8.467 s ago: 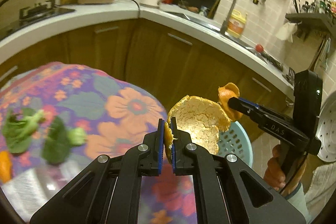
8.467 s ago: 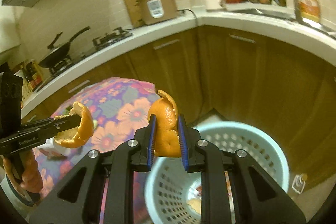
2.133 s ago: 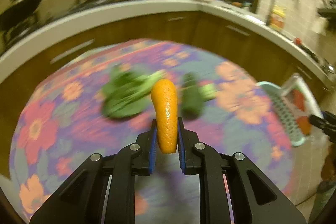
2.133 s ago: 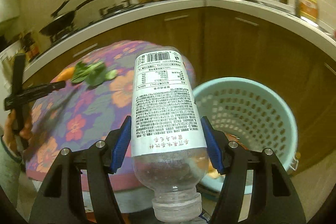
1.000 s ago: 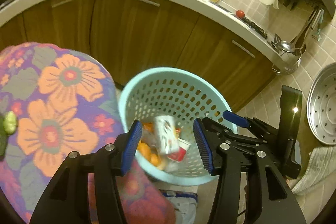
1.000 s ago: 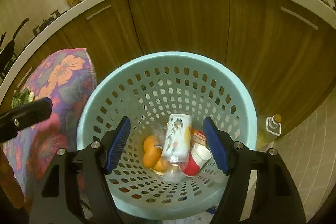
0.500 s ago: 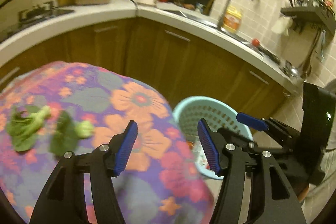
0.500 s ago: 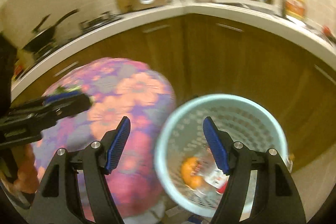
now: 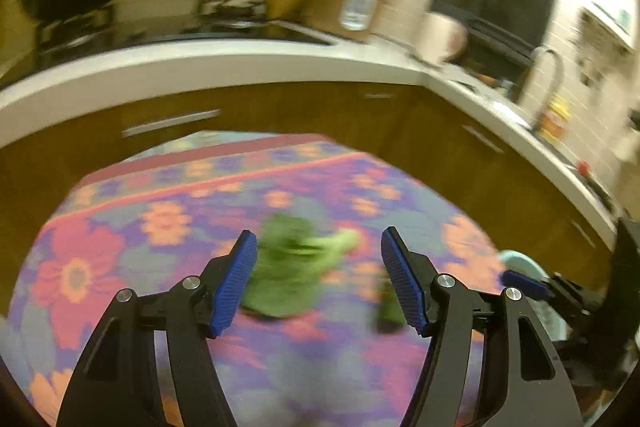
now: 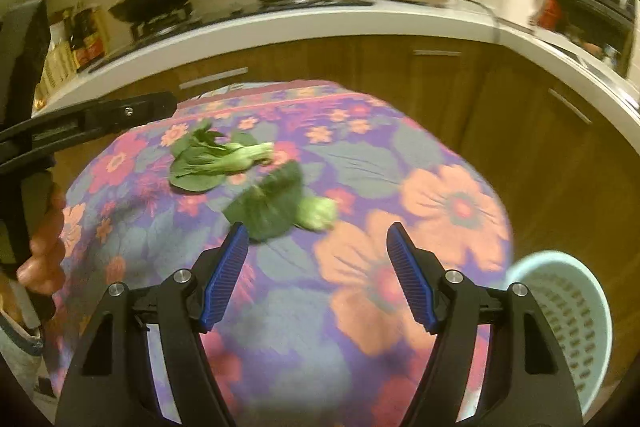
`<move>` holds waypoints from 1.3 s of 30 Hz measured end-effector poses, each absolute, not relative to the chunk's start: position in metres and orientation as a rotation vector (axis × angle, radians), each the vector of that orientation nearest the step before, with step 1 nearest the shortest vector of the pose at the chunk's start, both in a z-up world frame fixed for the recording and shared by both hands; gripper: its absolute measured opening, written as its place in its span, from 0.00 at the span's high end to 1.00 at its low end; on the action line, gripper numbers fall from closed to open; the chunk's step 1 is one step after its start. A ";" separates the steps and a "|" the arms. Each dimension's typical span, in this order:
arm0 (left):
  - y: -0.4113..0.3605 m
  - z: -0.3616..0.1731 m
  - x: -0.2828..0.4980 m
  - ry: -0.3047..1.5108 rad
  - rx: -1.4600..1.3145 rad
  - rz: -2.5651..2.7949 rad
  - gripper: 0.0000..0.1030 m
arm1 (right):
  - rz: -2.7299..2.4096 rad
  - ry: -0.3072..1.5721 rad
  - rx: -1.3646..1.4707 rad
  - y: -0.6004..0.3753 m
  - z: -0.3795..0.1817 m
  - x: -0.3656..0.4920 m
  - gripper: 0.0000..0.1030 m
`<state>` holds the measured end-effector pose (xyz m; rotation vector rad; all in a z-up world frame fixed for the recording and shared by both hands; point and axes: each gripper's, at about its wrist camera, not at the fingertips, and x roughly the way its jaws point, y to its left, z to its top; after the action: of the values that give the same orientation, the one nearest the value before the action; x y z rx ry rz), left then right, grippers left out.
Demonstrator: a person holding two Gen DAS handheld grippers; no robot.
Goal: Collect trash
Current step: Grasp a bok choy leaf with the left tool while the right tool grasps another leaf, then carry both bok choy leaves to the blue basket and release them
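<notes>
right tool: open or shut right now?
Open. In the right wrist view the right tool has its blue pads spread wide with nothing between them, only the floral tablecloth and a bok choy piece beyond.

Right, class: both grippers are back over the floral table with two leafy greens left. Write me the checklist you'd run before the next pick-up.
1. Left gripper open and empty: ok.
2. Right gripper open and empty: ok.
3. Bok choy pieces visible on the floral tablecloth: ok, the farther bok choy and the nearer bok choy lie apart.
4. Left gripper lined up on a piece: cannot tell, its view is blurred.
5. Laundry-style basket within sight, at the table's right edge: ok.
6. Grippers clear of each other: ok.
</notes>
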<state>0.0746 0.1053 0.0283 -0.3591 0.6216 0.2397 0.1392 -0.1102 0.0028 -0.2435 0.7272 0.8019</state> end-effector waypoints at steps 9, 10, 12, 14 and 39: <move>0.141 -0.010 0.098 0.718 -0.483 0.221 0.39 | 0.825 0.794 -0.286 -0.053 -0.018 0.161 0.34; 0.140 -0.013 0.100 0.723 -0.492 0.206 0.39 | 0.819 0.800 -0.291 -0.050 -0.020 0.163 0.34; 0.137 -0.020 0.103 0.737 -0.496 0.191 0.39 | 0.803 0.806 -0.301 -0.048 -0.022 0.164 0.34; 0.131 -0.030 0.107 0.763 -0.476 0.189 0.41 | 0.786 0.817 -0.319 -0.045 -0.026 0.165 0.34; 0.101 -0.010 0.097 0.714 -0.372 0.126 0.90 | 0.750 0.759 -0.193 -0.079 -0.013 0.164 0.99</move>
<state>0.0966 0.1008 -0.0096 -0.3716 0.7136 0.1261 0.1640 -0.0788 -0.0126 -0.1931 0.7587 0.7498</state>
